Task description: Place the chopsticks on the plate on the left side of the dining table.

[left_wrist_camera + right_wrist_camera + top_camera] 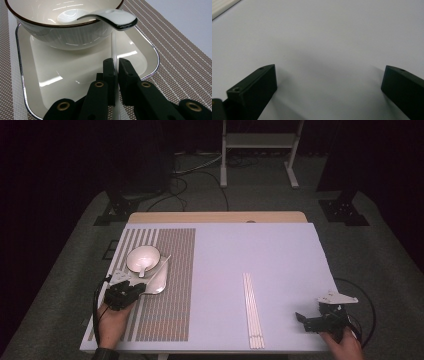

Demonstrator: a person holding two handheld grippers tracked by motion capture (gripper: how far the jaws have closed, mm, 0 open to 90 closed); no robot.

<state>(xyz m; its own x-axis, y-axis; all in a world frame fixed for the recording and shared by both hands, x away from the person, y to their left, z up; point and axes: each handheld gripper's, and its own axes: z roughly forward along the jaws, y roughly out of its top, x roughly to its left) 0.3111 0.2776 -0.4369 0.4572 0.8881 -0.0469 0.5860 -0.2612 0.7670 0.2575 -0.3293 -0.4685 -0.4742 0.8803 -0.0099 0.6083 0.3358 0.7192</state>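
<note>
Left gripper view: the square plate [147, 53] lies on the striped placemat [180, 62] with its near rim pinched edge-on between the almost-closed jaws of the left gripper [115, 65], a hold that judging by its position would let the plate be slid or lifted without touching what it carries. On the plate's far part stands the bowl [62, 35], and the spoon [110, 17] rests in it with its handle hanging over the rim toward the gripper. In the high view the plate [159, 279] sits at the near left of the table [280, 250], on the placemat [175, 270]. Well apart, at the near right, the right gripper [306, 319] rests with jaws spread wide and nothing between them, seemingly idle, with the chopsticks [252, 310] lying between the two hands.
</note>
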